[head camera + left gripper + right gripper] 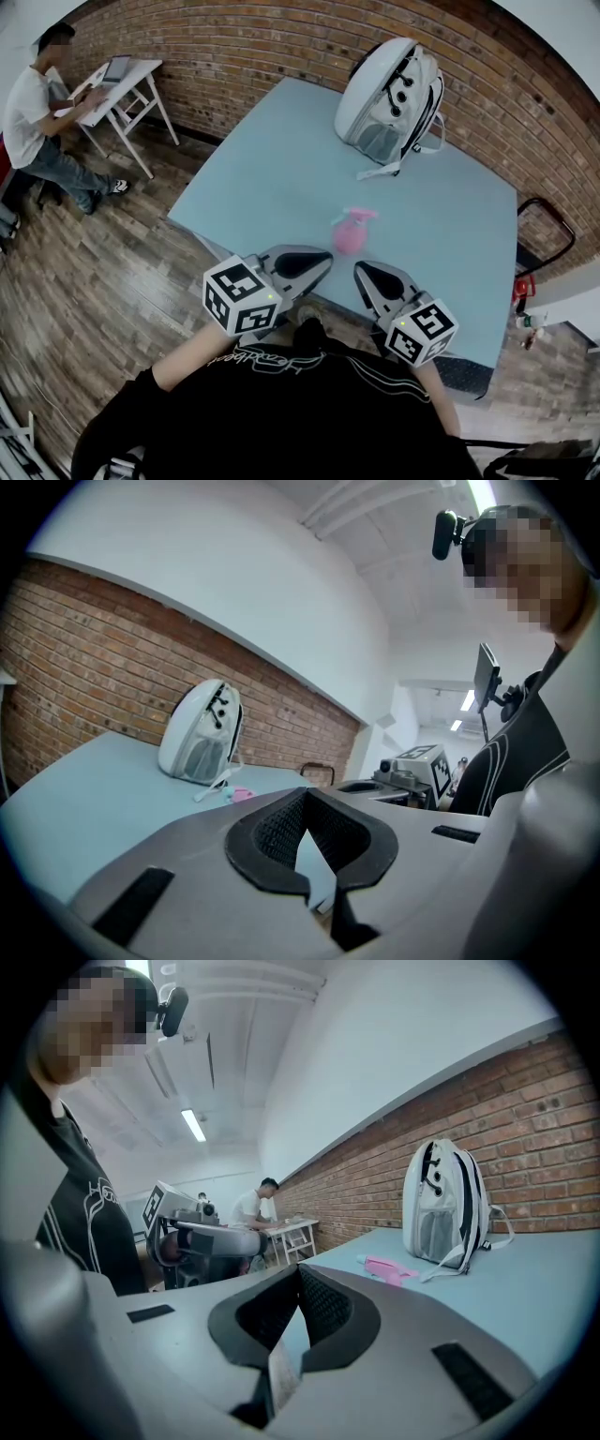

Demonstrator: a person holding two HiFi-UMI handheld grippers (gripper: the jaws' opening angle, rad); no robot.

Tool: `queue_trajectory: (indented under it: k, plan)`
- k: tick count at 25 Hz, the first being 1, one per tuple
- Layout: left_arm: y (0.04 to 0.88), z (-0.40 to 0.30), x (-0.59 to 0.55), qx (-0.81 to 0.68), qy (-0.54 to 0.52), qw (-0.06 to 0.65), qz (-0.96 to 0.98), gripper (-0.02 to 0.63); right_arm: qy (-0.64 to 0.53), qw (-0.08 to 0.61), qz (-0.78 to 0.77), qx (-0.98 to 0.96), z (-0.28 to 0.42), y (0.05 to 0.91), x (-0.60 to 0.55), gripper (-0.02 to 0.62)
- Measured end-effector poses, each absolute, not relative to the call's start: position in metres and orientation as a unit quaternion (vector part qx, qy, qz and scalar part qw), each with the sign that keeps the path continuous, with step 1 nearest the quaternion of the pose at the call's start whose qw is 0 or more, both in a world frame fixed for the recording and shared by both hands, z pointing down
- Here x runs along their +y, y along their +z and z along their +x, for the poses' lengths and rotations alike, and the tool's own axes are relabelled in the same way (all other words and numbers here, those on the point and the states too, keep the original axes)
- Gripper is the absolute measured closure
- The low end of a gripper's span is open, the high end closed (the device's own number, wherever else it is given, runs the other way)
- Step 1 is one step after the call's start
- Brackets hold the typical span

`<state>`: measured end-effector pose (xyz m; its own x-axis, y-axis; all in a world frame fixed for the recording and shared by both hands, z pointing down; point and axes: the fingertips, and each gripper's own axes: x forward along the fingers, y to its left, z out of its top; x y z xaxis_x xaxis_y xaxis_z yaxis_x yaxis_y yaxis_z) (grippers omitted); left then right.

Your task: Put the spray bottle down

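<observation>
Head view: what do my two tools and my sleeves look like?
The left tool and the right tool are grey, tapered shells with black textured pads inside. Each carries a white cube printed with black square markers. The person wears a black top with thin white lines; its sleeves are black too.

I see a white backpack upright at the far end of the blue desk, near the brick wall. Far left, a person sits at a white desk with a laptop.
</observation>
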<state>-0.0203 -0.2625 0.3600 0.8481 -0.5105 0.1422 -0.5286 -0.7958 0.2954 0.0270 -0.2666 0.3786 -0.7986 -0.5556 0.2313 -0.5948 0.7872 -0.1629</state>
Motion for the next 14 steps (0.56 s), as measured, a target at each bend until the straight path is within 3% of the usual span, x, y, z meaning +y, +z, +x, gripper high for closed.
queue_trajectory:
  k: [14]
  plan:
    - [0.3665, -0.0171, -0.2679, -0.269, 0.031, 0.169, 0.948, 0.598, 0.118, 0.085, 0.310, -0.940, 0.0279, 0.3833, -0.2722, 0.581]
